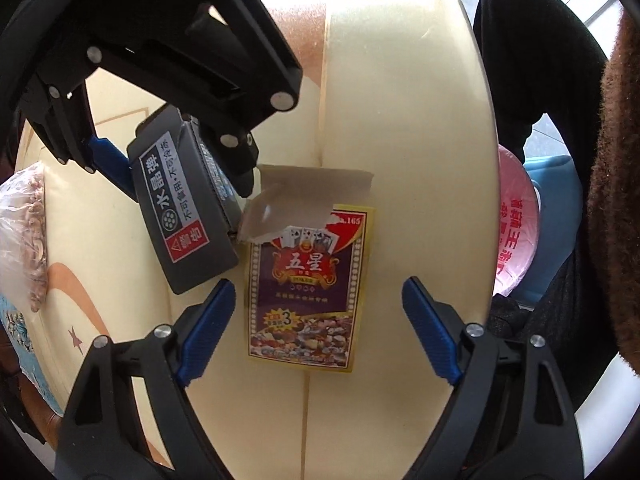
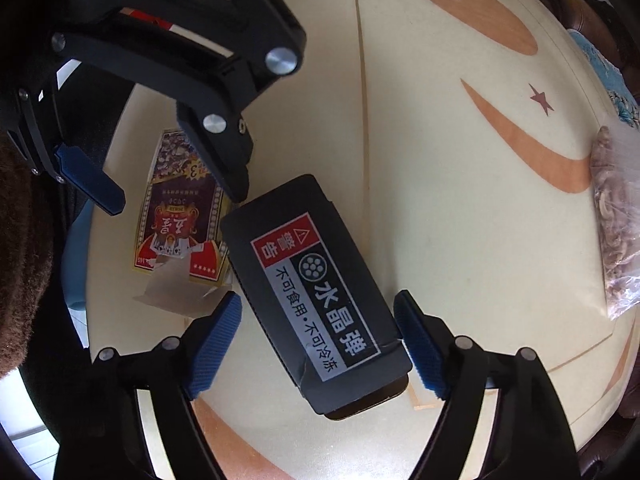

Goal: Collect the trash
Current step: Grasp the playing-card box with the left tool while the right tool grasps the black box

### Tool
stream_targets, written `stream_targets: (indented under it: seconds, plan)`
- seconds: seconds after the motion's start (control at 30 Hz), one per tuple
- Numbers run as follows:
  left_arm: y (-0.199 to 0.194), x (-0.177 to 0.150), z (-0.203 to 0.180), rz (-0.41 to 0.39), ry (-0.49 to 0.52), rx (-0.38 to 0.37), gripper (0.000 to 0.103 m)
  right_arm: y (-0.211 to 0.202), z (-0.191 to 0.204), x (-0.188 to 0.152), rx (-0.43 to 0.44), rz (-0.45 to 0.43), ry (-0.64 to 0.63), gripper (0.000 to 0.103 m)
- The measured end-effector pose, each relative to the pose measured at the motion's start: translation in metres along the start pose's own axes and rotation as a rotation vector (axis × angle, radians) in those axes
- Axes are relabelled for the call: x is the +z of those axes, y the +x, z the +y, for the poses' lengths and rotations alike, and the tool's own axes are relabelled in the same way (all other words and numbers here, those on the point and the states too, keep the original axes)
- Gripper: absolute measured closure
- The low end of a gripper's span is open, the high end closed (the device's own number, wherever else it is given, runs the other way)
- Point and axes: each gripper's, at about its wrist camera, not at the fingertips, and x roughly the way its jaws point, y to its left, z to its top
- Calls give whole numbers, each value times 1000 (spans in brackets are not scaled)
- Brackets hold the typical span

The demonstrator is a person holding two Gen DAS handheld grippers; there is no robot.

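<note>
Two handheld tongs hover over a cream, orange-patterned worktop; the left tongs are spread wide, holding nothing, straddling an opened playing-card box that lies flat near the worktop's edge; the right tongs are likewise spread and empty, bracketing a black cardboard box with a red warning label, just beside the card box; a pink-lined bin waits below the edge; each pair should lower until its blue pads sit level with the box's long sides, then close squarely; the card box's loose torn flap could snag.
</note>
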Motion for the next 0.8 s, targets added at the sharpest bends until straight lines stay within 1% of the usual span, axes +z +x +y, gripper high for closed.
stream_targets:
  seconds: [0.07, 0.1, 0.13, 0.2, 0.27, 0.37, 0.43, 0.5, 0.6, 0.67, 0.7, 0.73, 0.8]
  plan:
    - [7, 1, -2, 19, -4, -8, 27, 0, 1, -1, -36, 2, 1, 30]
    - [6, 1, -1, 8, -11, -15, 31, 0, 0, -1, -36, 2, 19, 30]
    - [6, 1, 0, 7, -20, -24, 37, 0, -1, -1, -38, 0, 32, 30]
    - [7, 0, 3, 10, -35, -36, 38, -2, -4, -2, -43, -1, 66, 31]
    - [7, -1, 2, 8, -36, -39, 41, -3, -6, -3, -49, -9, 102, 32]
    - [6, -3, 5, 10, -48, -35, 42, -7, -13, -2, -62, -15, 172, 33]
    - [6, -3, 6, 16, -78, -33, 43, -10, -15, -1, -72, -10, 223, 37]
    - [5, -4, 5, 16, -99, -15, 43, -13, -18, -2, -82, -9, 279, 38]
    - [4, -6, 4, -2, -168, 3, 43, -16, -18, -9, -110, -9, 418, 40]
    - [3, -8, 2, -12, -226, 31, 43, -20, -17, -13, -141, -8, 507, 42]
    - [1, -9, 1, -23, -257, 51, 43, -22, -16, -14, -166, -8, 539, 43]
    - [0, -11, 1, -41, -295, 61, 43, -24, -16, -17, -210, 1, 587, 44]
    - [-4, -14, -1, -79, -364, 53, 43, -31, -19, -25, -176, -31, 691, 46]
